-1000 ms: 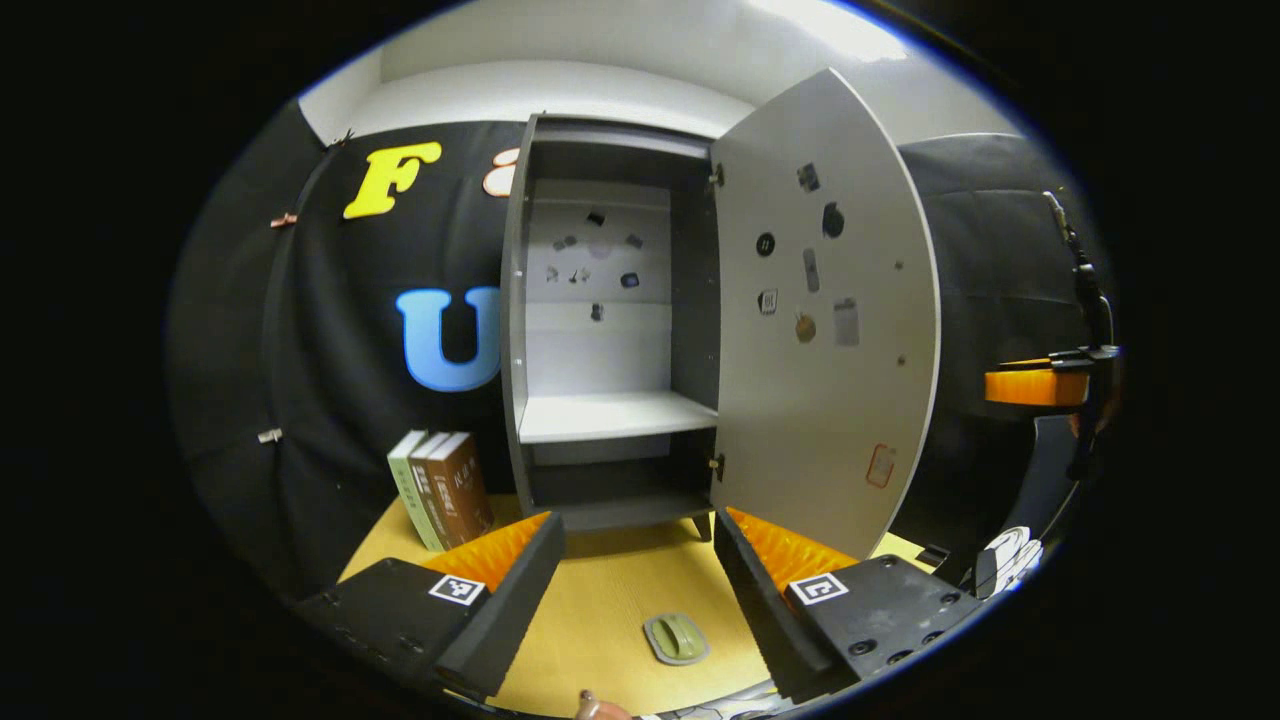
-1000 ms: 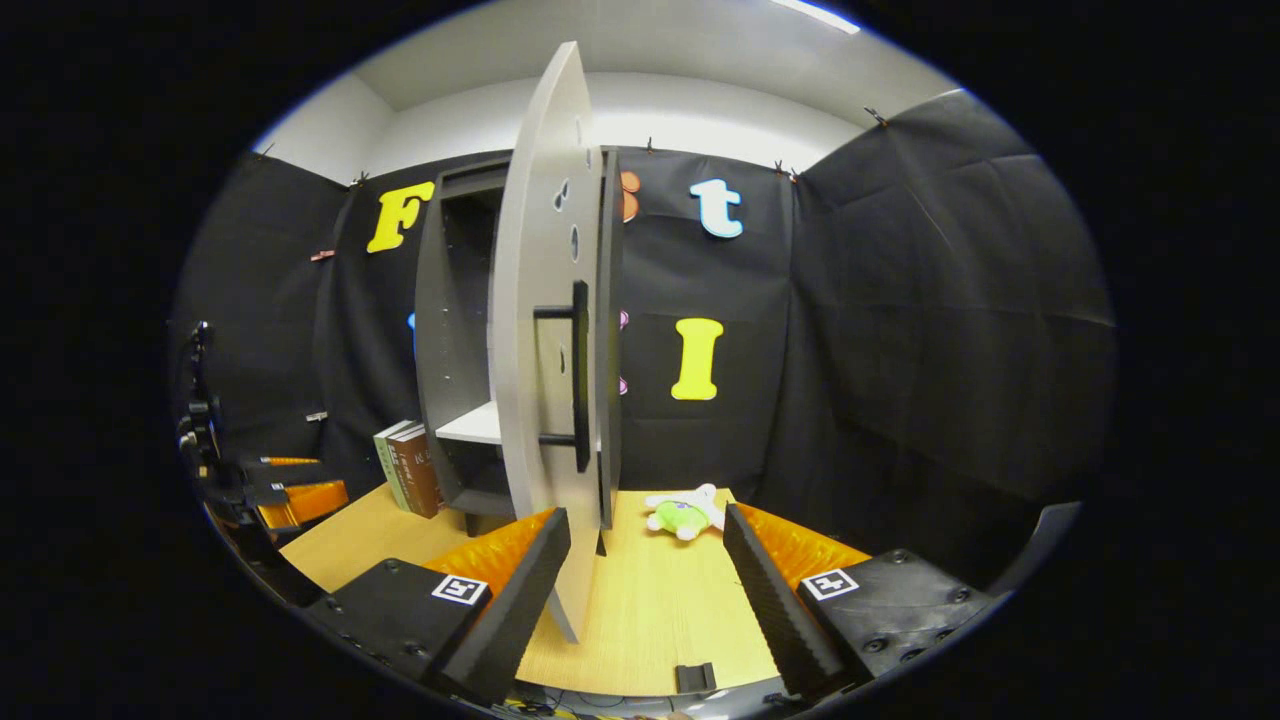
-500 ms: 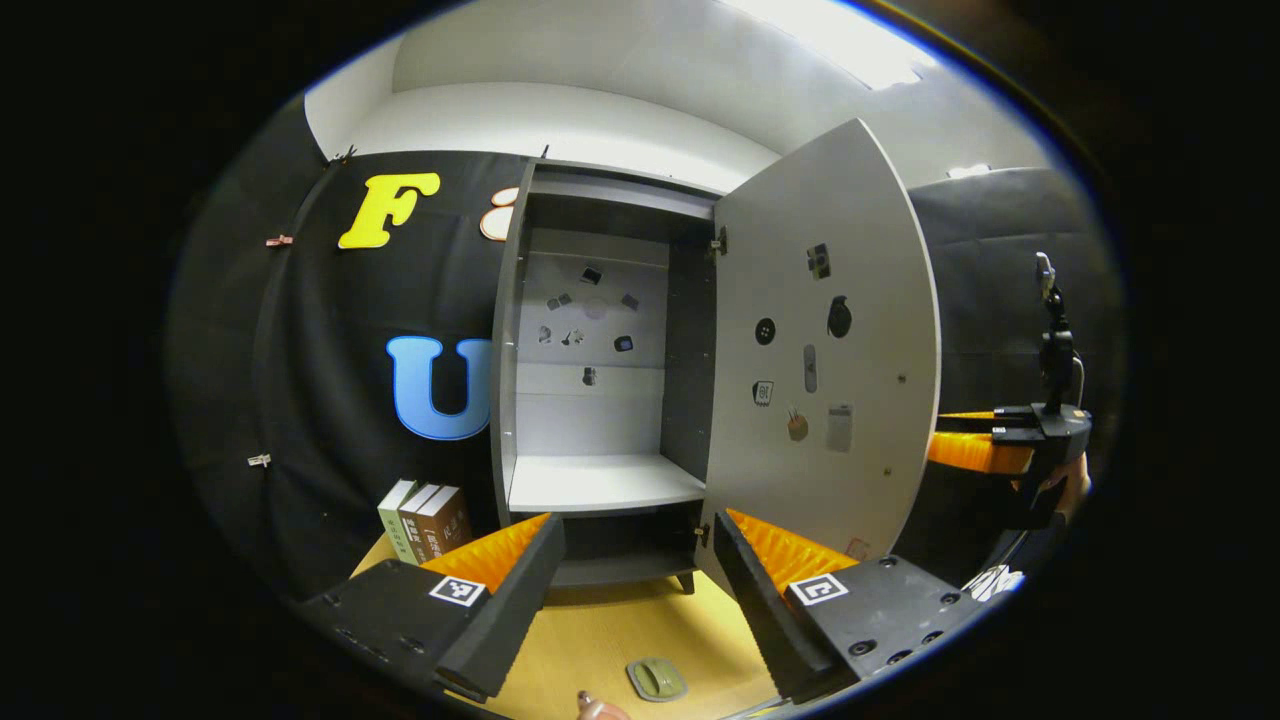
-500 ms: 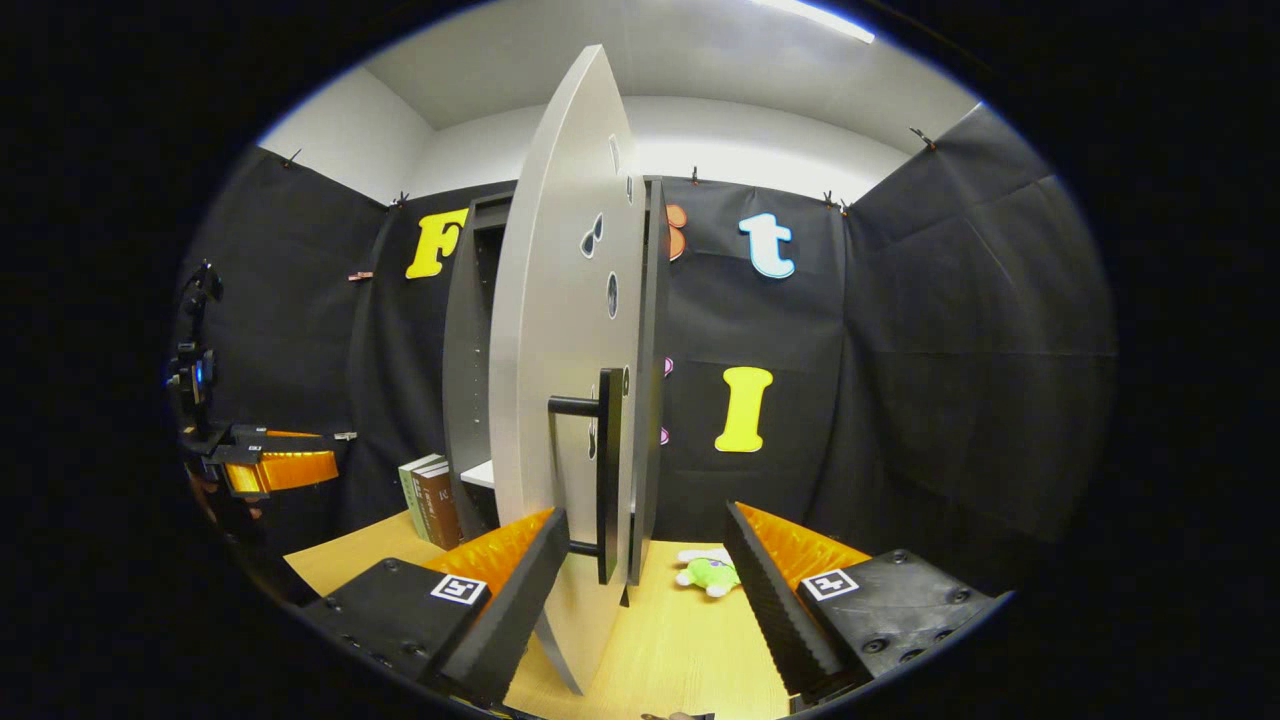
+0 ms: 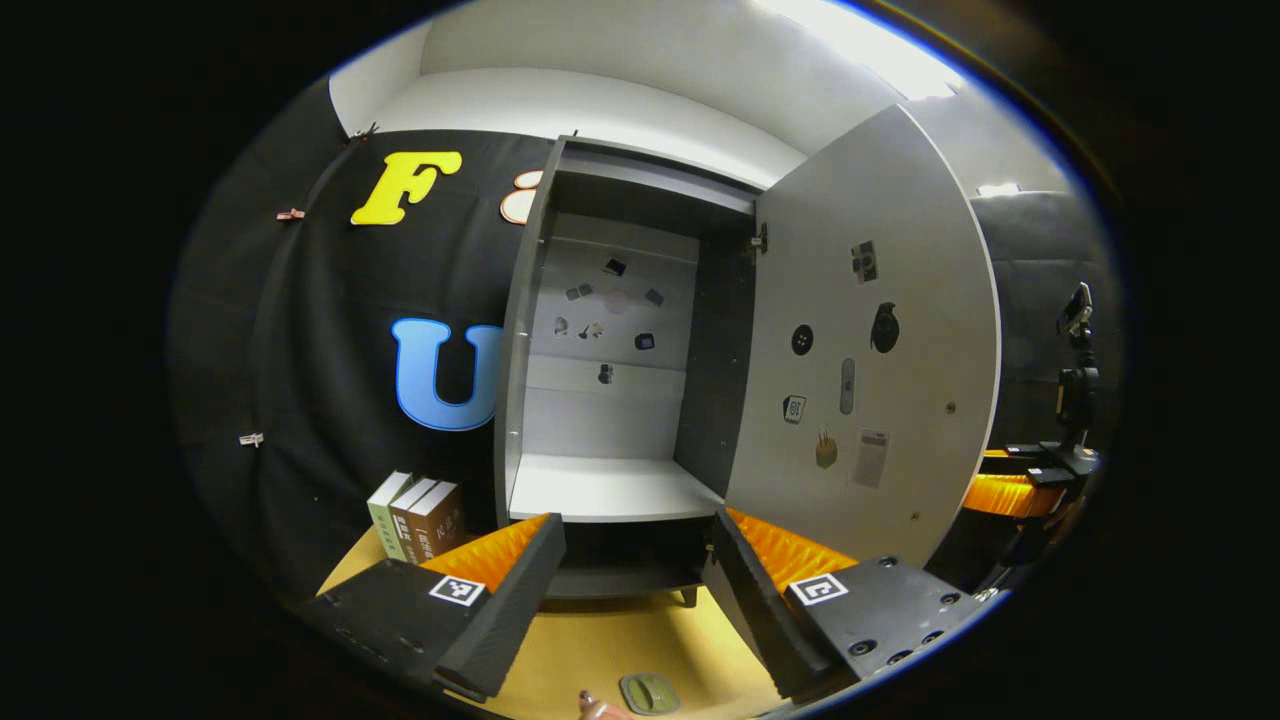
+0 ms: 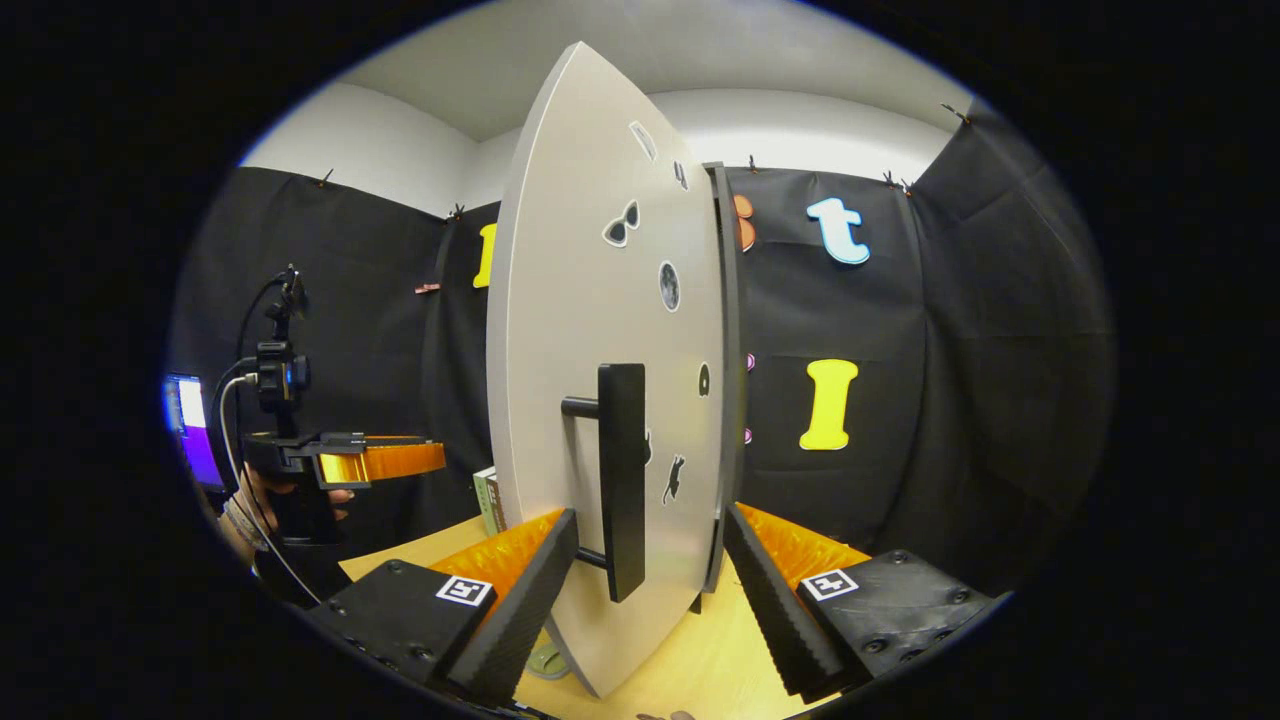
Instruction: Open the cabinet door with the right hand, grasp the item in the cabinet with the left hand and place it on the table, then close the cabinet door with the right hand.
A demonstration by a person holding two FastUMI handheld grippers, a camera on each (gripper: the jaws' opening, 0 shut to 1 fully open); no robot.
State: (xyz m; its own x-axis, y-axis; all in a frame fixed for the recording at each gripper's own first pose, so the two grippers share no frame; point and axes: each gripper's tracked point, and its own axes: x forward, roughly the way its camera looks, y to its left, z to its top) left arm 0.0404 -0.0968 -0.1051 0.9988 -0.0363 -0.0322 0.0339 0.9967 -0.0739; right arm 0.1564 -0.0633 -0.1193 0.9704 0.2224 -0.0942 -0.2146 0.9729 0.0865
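A: Item? Door?
B: Flat olive-green item [image 5: 649,692] lies on the desk [image 5: 610,645] before the cabinet [image 5: 612,360]; door [image 6: 610,400] open.
A: Fingers?
B: My left gripper [image 5: 628,590] and right gripper [image 6: 648,590] are both spread, holding nothing; handle [image 6: 622,480] stands between the right's.

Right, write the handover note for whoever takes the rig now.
Left tongs: open, holding nothing, pointed at the open cabinet.
Right tongs: open, facing the door; the handle stands between the fingers, ungripped.
Item: a flat green thing lies on the table before the cabinet; the shelf is bare.
Done: door opened, item apparently out.
Left: grip the handle with the right tongs and swing the door shut.
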